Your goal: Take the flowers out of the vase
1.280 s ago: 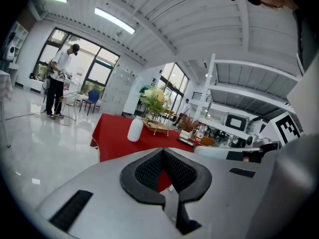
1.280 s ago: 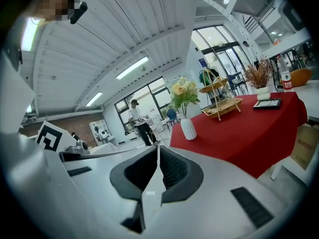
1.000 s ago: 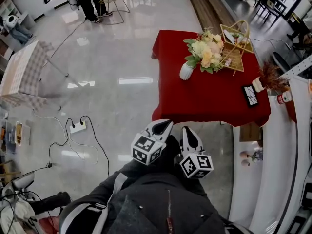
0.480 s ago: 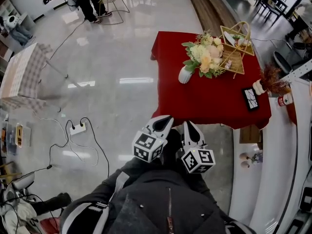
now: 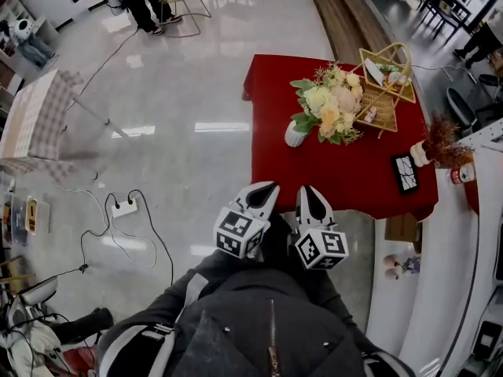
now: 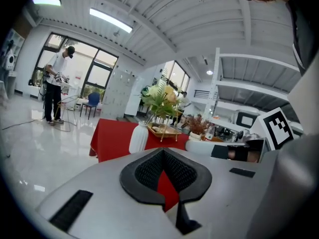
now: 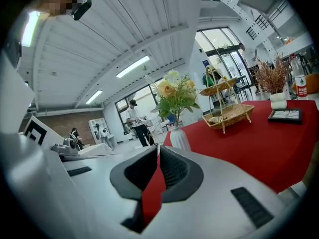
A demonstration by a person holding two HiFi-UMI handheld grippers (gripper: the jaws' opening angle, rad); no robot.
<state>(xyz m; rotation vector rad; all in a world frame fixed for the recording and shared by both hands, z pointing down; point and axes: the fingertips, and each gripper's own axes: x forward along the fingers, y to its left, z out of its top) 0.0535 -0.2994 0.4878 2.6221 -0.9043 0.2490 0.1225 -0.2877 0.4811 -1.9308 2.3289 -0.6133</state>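
Note:
A white vase (image 5: pixel 295 134) holding a bunch of cream, yellow and pink flowers (image 5: pixel 330 104) stands near the left edge of a red-clothed table (image 5: pixel 338 171). My left gripper (image 5: pixel 263 194) and right gripper (image 5: pixel 312 198) are held side by side just short of the table's near edge, both shut and empty, well apart from the vase. In the left gripper view the gripper (image 6: pixel 163 151) points at the vase (image 6: pixel 138 138) and flowers (image 6: pixel 160 99) ahead. In the right gripper view the gripper (image 7: pixel 158 151) has the vase (image 7: pixel 180 138) and flowers (image 7: pixel 175 94) slightly to its right.
A wicker basket (image 5: pixel 385 85), a small framed picture (image 5: pixel 405 171) and a pot of dried plants (image 5: pixel 436 144) share the table. A white counter (image 5: pixel 440 242) runs along the right. A power strip with cables (image 5: pixel 124 206) lies on the floor at left, near a checked table (image 5: pixel 35 116).
Both grippers and the person have moved forward toward the red table, which now sits closer to the gripper tips. Both jaws stayed shut.

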